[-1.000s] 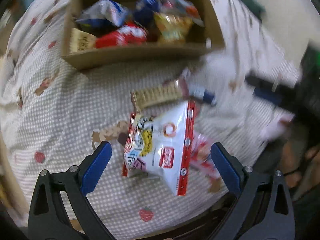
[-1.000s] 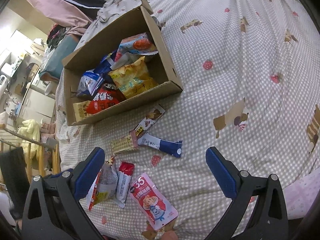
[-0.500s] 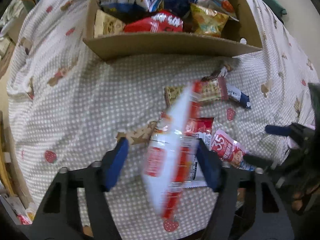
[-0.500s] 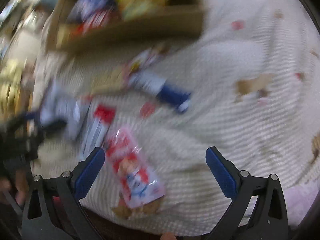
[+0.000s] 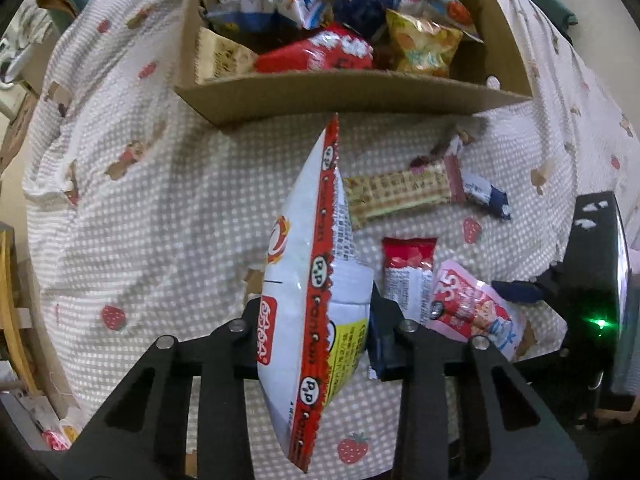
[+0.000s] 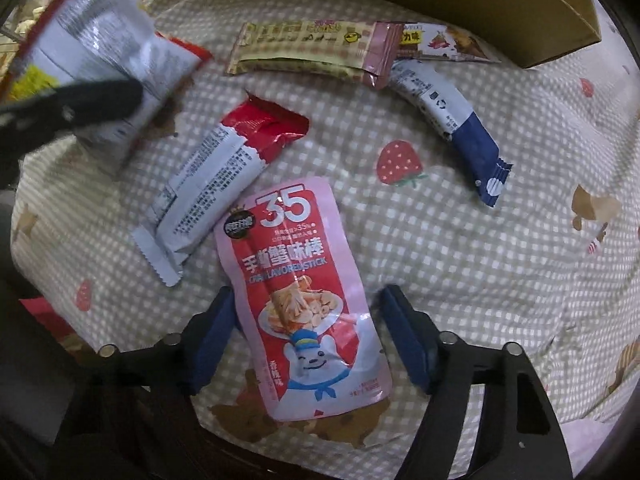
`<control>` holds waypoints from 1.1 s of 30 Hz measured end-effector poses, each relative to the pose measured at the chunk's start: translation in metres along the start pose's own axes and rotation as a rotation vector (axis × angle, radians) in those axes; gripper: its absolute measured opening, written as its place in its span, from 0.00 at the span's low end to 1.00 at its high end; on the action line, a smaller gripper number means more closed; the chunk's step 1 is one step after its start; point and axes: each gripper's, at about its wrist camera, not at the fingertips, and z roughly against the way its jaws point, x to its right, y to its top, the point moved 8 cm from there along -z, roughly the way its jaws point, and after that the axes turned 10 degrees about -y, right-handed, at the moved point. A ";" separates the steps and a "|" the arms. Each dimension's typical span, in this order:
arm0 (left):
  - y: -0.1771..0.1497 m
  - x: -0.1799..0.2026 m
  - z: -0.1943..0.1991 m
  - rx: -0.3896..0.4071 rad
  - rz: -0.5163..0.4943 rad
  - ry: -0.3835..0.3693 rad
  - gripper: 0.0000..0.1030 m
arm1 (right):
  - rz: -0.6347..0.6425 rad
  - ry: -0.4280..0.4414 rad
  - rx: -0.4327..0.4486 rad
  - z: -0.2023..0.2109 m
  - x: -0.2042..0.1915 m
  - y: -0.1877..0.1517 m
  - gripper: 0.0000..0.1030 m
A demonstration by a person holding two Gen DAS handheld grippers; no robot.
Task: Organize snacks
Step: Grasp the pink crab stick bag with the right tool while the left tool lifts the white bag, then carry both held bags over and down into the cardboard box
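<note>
My left gripper (image 5: 316, 320) is shut on a white and red snack bag (image 5: 316, 280) and holds it on edge above the bedspread, in front of the cardboard box (image 5: 352, 96) full of snacks. The bag and left gripper also show in the right wrist view (image 6: 92, 68). My right gripper (image 6: 308, 340) is open, its blue pads either side of a pink crab stick pouch (image 6: 300, 292) lying flat on the bedspread; the pouch also shows in the left wrist view (image 5: 476, 312). The right gripper body (image 5: 592, 304) is at the right there.
Loose on the checked bedspread (image 6: 460, 240): a red and white bar (image 6: 224, 172), a tan wafer bar (image 6: 312, 48), a blue and white bar (image 6: 452, 124) and a chocolate bar (image 6: 444, 42). The box wall (image 6: 440, 4) runs along the top. The bed edge is near.
My left gripper closed on the white and red bag and lifted it upright. My right gripper swung down and forward over the pink pouch and narrowed around it.
</note>
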 end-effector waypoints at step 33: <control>0.011 -0.028 0.073 0.284 0.049 0.035 0.28 | -0.335 0.212 0.481 0.128 0.111 -0.005 0.48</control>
